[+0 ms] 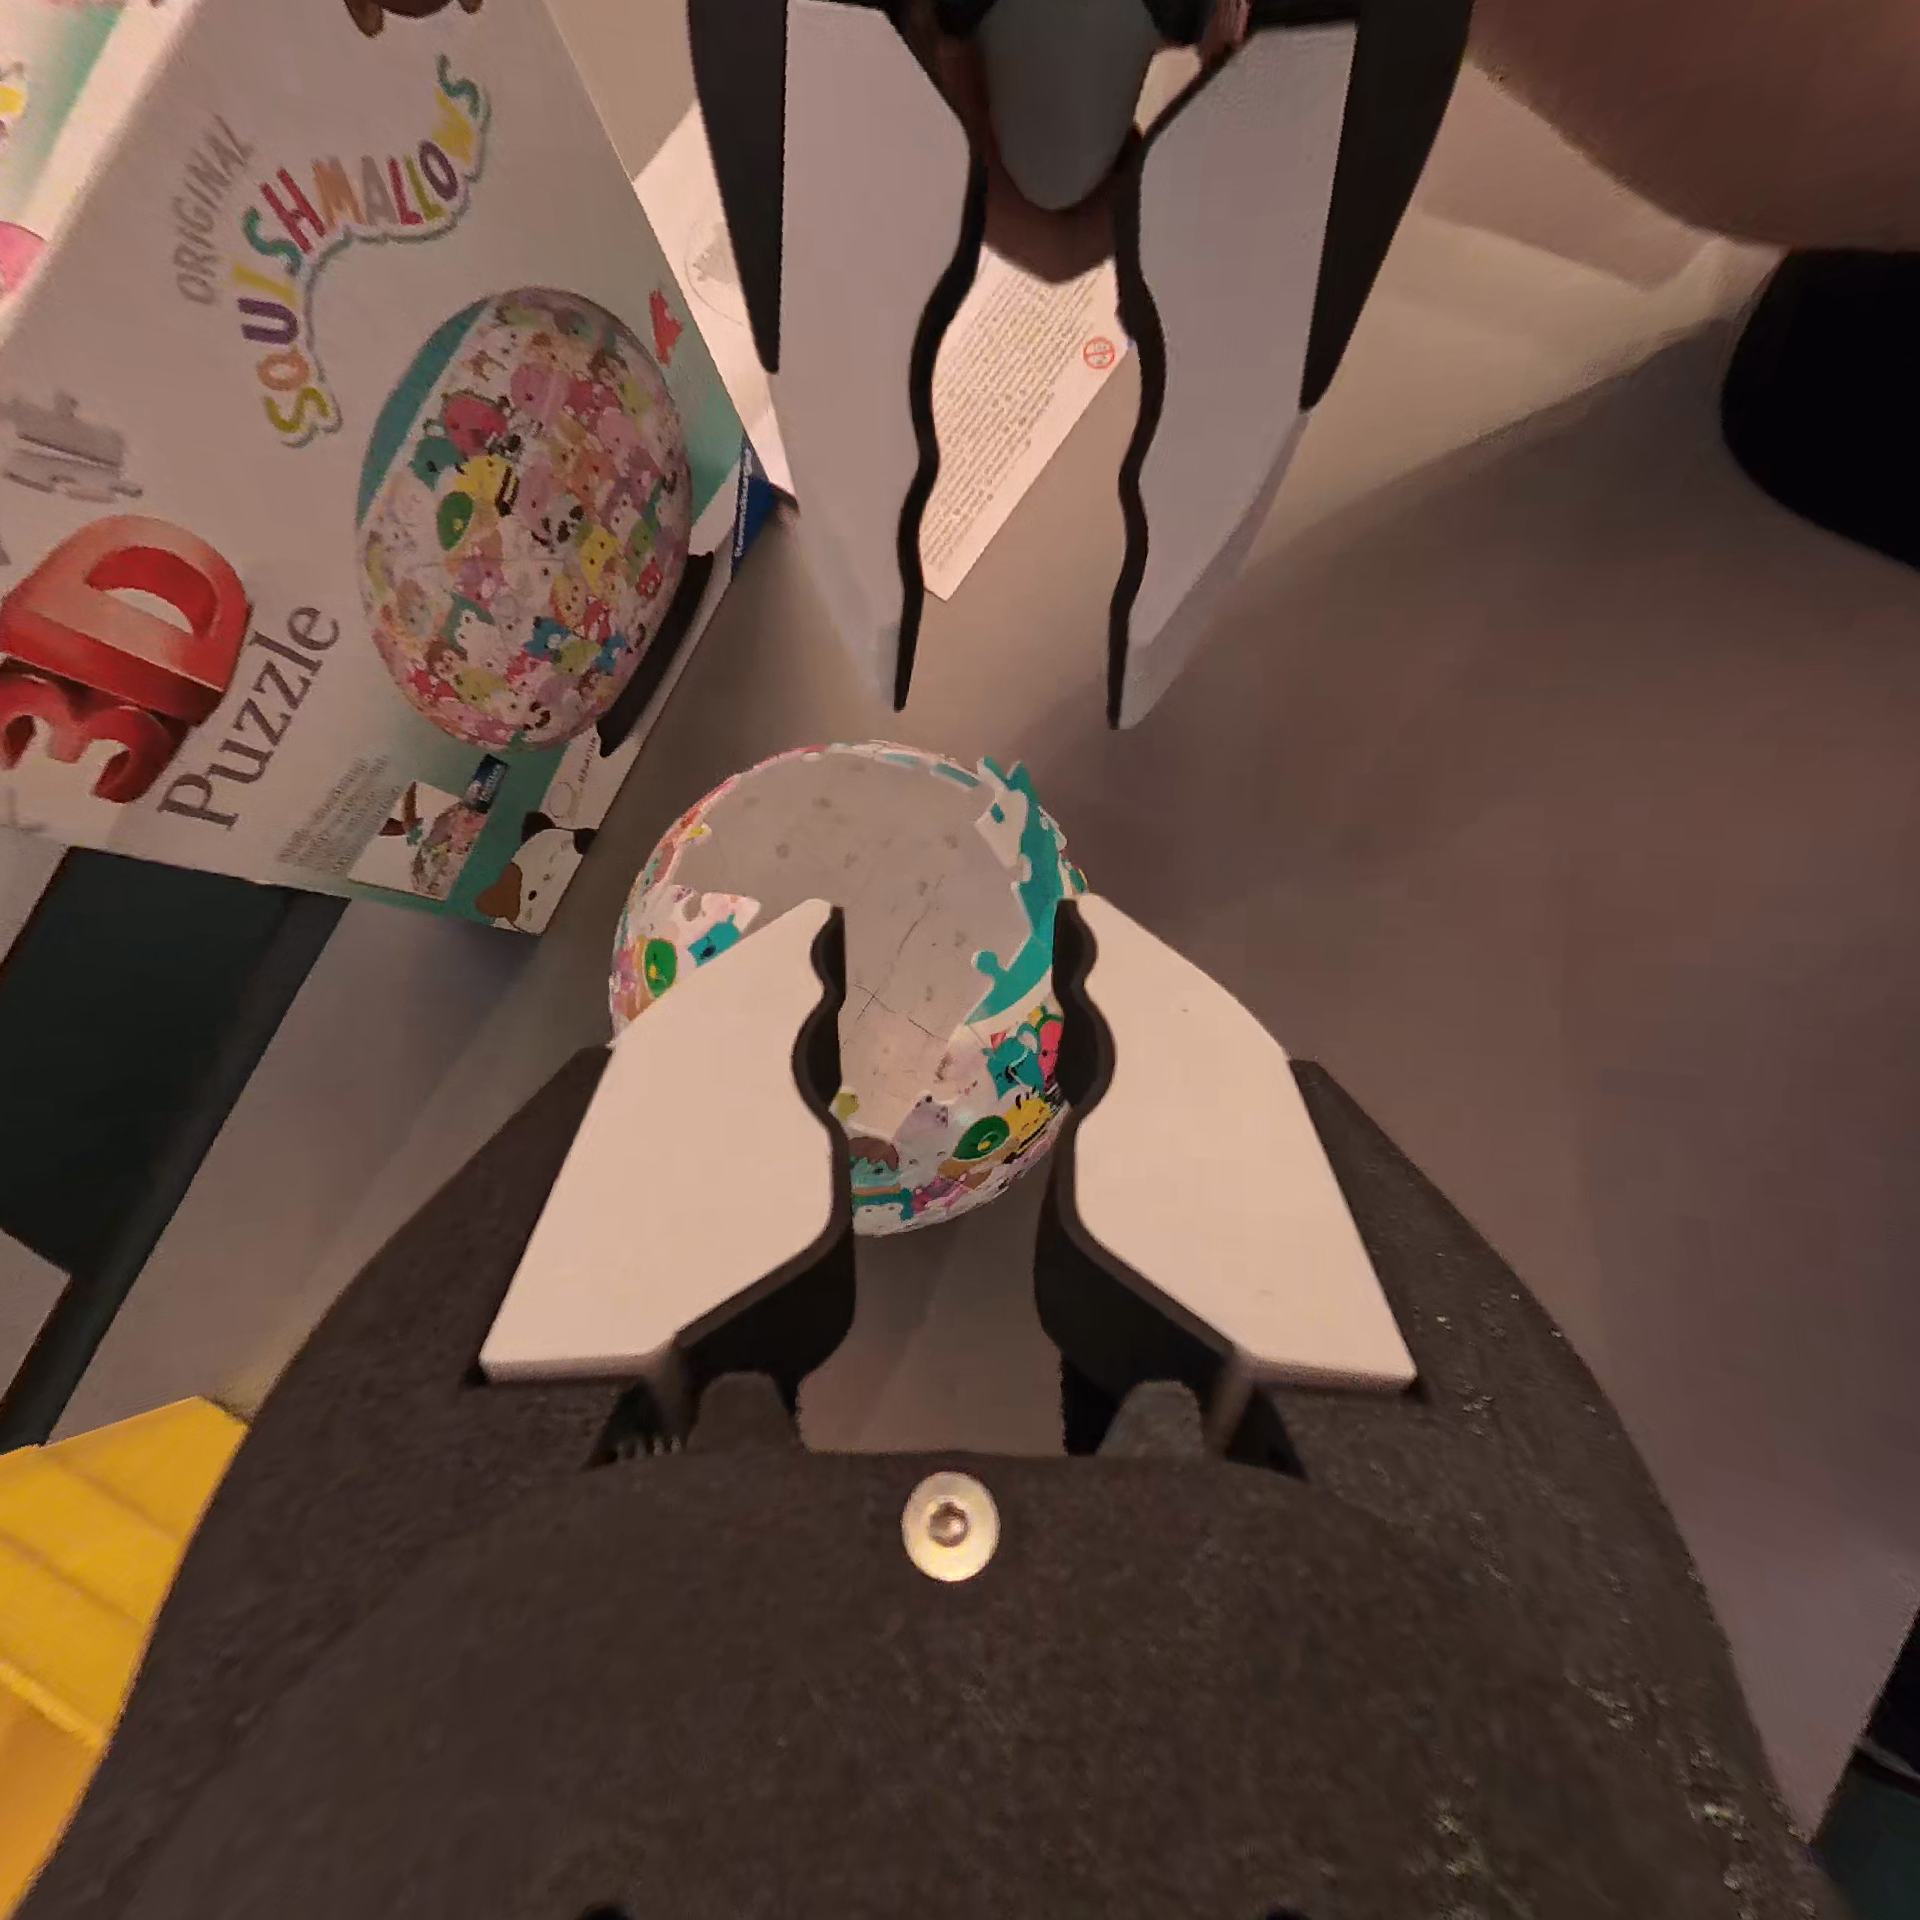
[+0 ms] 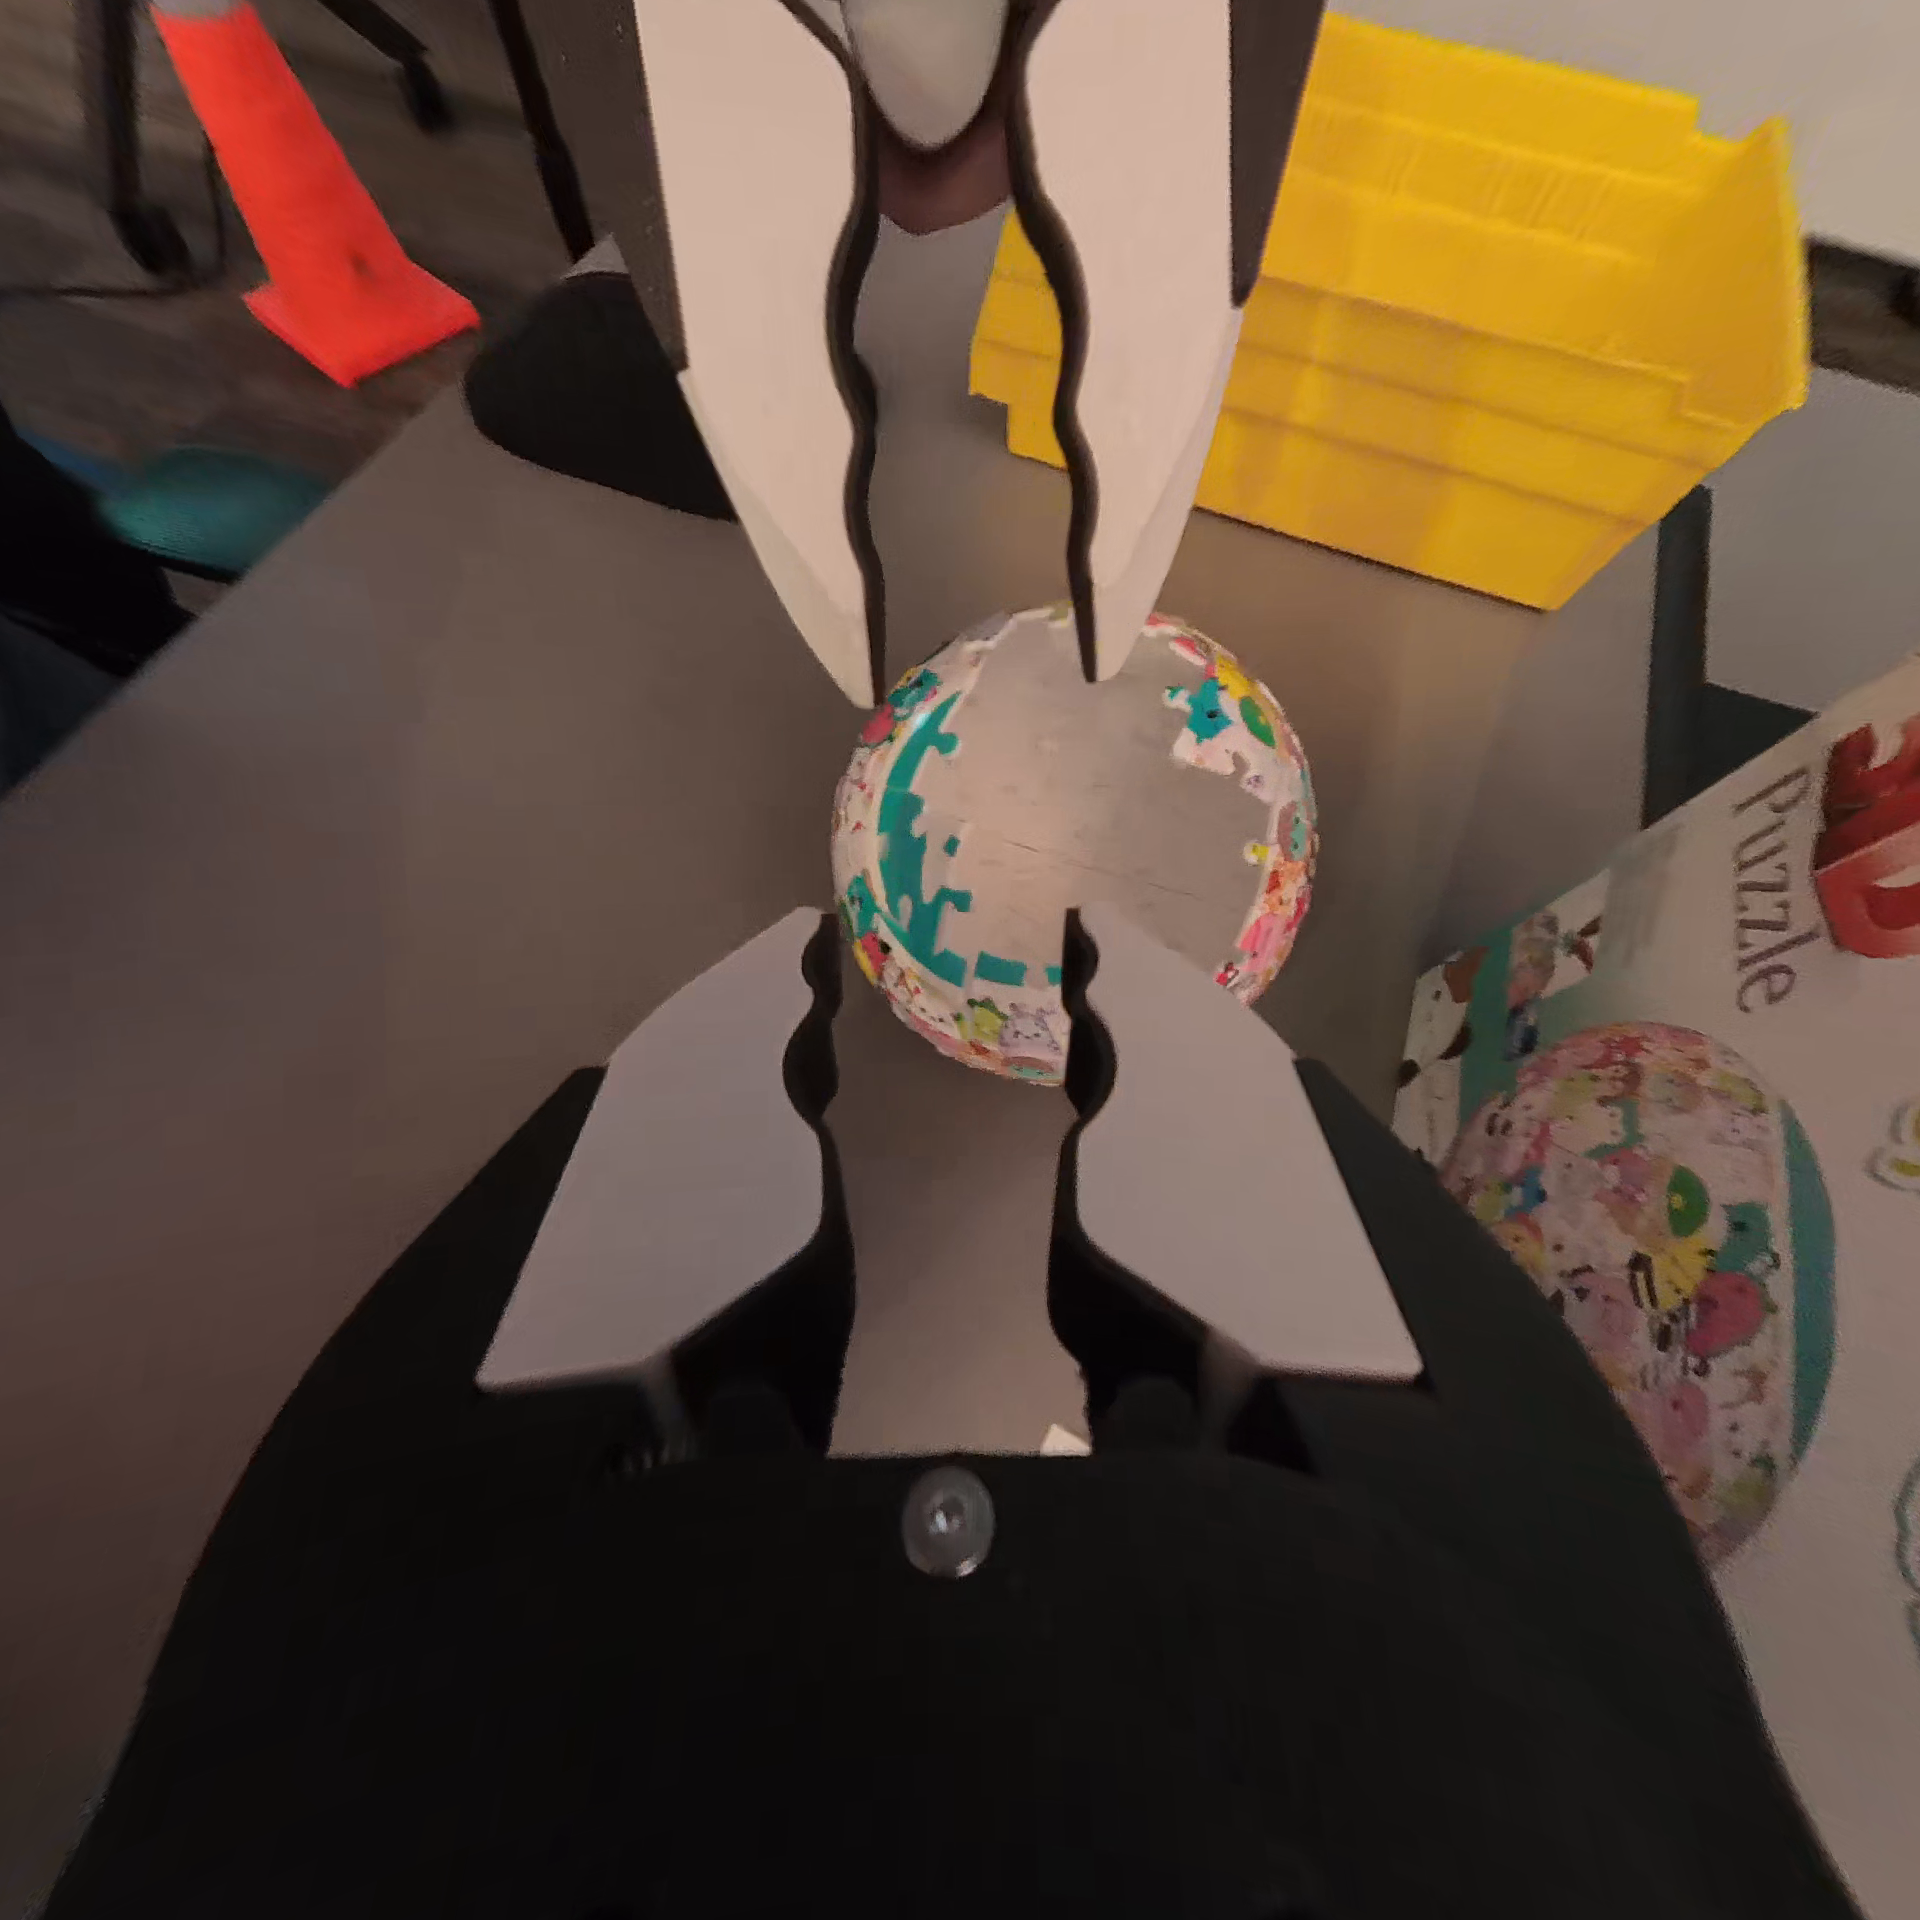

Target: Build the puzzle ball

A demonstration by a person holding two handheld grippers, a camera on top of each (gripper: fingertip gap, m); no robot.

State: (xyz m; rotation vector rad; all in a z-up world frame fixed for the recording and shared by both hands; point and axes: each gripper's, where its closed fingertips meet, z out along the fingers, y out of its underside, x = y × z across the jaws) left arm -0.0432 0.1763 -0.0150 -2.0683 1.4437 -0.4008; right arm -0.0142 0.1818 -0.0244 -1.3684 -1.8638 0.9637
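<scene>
The puzzle ball (image 1: pixel 904 862) is partly built and rests on the grey table (image 1: pixel 1455 935). It is a colourful shell with a large opening that faces up and shows its white inside. My left gripper (image 1: pixel 951 920) is open and empty, its tips over the ball's near rim; I cannot tell if they touch it. My right gripper (image 1: pixel 1008 717) is open and empty on the ball's opposite side, a little short of it. In the right wrist view the ball (image 2: pixel 1091 810) lies between my right gripper (image 2: pixel 948 925) and the left gripper (image 2: pixel 979 681).
The puzzle box (image 1: pixel 343 499) stands by the ball and also shows in the right wrist view (image 2: pixel 1662 1195). A white leaflet (image 1: pixel 1018 416) lies behind the right gripper. A stack of yellow bins (image 2: pixel 1455 343) sits at the table edge. An orange cone (image 2: pixel 312 239) stands on the floor. Left tips to right tips: about 4 cm.
</scene>
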